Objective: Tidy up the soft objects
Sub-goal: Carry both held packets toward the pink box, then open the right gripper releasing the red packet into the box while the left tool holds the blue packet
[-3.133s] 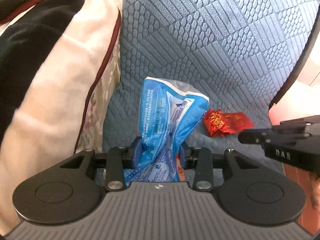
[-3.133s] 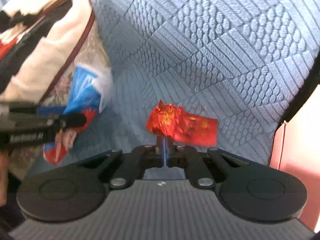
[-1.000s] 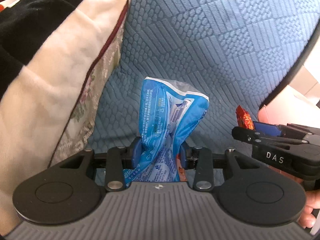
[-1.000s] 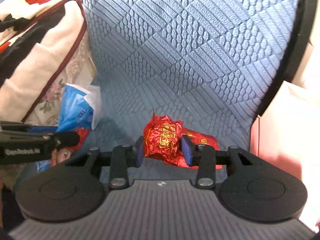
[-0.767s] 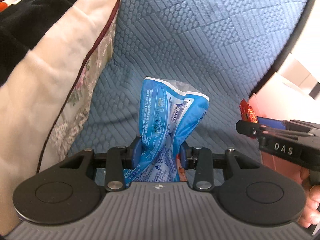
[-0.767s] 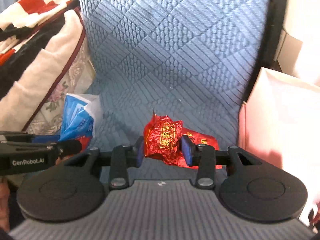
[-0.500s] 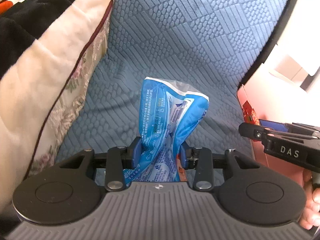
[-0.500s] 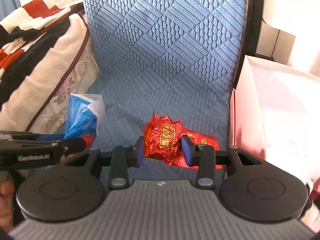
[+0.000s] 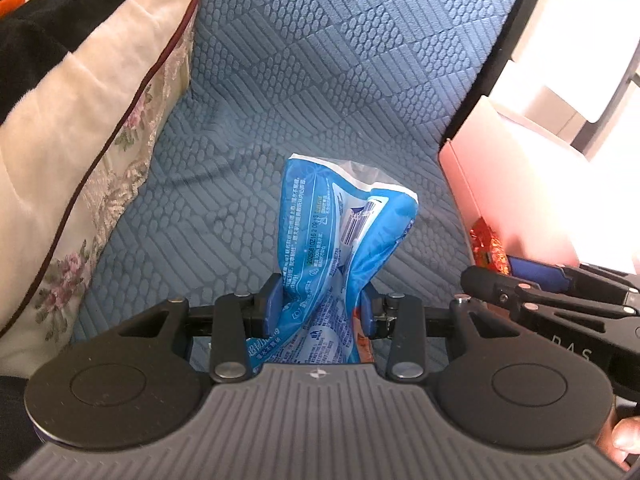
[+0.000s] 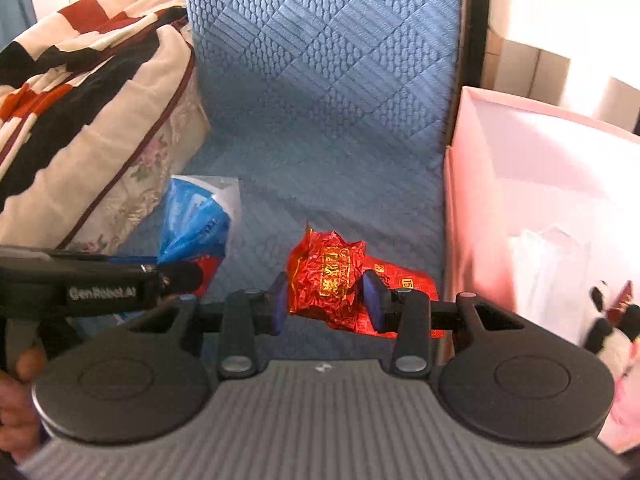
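Two packets are in hand, both clear of the blue quilted seat (image 10: pixel 320 92); take the pink box (image 10: pixel 520 184) as the reference for all positions. The left gripper (image 9: pixel 320 306) has its jaws drawn in on the blue packet (image 9: pixel 340 224), pinching it low so that most of the film stands free above the pads; this packet is the one farther from the pink box, on the side toward the patterned cushion (image 9: pixel 80 128). The right gripper (image 10: pixel 326 300) has its jaws closed against the crumpled red packet (image 10: pixel 332 276), which sits just beside the near wall of the pink box, its flat tail trailing toward that wall.

Risks, judged from this position:
- slippage: both wrappers are glossy and compress easily; a low pinch on the blue packet may let it fold over or slide out;
- snagging: the red tail could catch the box rim and be dragged from the pads;
- collision: the two grippers ride close together; converging on one opening invites contact;
- crowding: a plush panda (image 10: pixel 612 328) and a white item already lie in the pink box; a drop on top may bounce out.
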Tool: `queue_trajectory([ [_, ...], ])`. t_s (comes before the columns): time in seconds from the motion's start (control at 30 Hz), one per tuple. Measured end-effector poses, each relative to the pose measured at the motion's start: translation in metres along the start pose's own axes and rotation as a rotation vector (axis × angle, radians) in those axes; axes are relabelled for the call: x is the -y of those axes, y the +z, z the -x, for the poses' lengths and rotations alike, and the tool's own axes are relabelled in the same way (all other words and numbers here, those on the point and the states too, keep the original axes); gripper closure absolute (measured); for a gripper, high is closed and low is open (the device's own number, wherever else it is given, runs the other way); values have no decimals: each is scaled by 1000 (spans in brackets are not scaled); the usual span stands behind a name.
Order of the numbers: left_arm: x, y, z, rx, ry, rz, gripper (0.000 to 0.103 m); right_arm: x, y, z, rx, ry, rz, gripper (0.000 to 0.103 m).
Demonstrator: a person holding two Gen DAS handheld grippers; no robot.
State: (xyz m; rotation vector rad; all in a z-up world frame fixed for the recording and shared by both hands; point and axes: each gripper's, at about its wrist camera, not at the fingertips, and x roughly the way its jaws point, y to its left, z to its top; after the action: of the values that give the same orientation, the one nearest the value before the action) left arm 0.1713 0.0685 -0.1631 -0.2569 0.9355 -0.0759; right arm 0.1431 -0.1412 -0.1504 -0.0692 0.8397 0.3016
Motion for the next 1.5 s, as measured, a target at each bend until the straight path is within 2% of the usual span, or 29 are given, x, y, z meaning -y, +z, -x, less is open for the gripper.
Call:
queue_trajectory([
  [0.33, 9, -1, 20, 8, -10, -15, 59, 3, -15, 28, -11, 23, -19, 61],
  [0.57, 32, 6, 37, 28, -12, -57, 59, 14, -13, 52, 26, 34, -19, 61],
  [0.67, 40, 8, 42, 25, -26, -30, 59, 25, -6, 67, 49, 40, -34, 62],
  [0.77, 57, 15, 47, 15, -55, -19, 59, 41, 3, 82, 70, 33, -55, 65],
  [0.9, 86, 27, 55, 36, -72, -53, 59, 62, 14, 99, 99, 14, -63, 84],
  [1.2, 124, 34, 61, 52, -110, -55, 59, 94, 17, 117, 119, -8, -115, 85],
  [1.33, 134, 31, 57, 50, -96, -77, 59, 102, 12, 119, 125, -7, -134, 85],
  [1.5, 126, 28, 48, 37, -61, -72, 59, 101, 1, 111, 111, 10, -147, 85],
])
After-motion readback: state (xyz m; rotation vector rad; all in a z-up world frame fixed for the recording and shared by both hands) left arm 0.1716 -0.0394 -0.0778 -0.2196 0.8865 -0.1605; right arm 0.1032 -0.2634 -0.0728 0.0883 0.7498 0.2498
